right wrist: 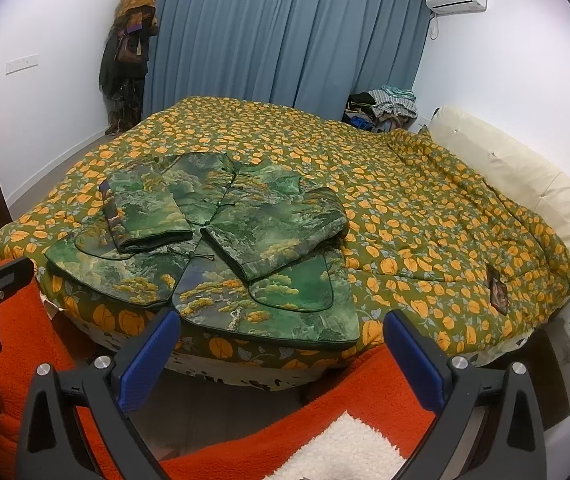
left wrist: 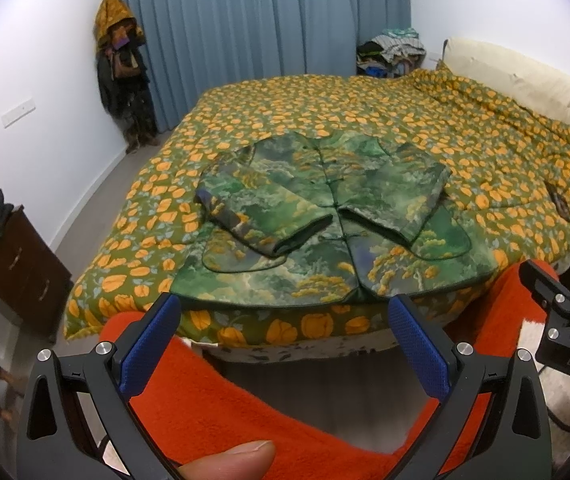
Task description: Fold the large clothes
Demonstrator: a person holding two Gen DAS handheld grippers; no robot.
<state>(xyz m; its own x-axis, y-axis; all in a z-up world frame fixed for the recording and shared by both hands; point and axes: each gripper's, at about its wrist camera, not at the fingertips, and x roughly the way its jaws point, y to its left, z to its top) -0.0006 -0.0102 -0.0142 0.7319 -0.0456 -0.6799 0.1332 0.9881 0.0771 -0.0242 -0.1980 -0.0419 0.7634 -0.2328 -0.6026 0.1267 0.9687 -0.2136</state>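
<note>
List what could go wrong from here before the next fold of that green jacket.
1. The green jacket's hem lies along the quilt's edge; a careless pull might drag it off toward the orange rug.
2. Both sleeves, the left sleeve and the right sleeve, are only laid loosely across the front; lifting the hem might spill them open.
3. Both tongs, left and right, are open and empty, so an uneven grasp could skew the fold.
</note>
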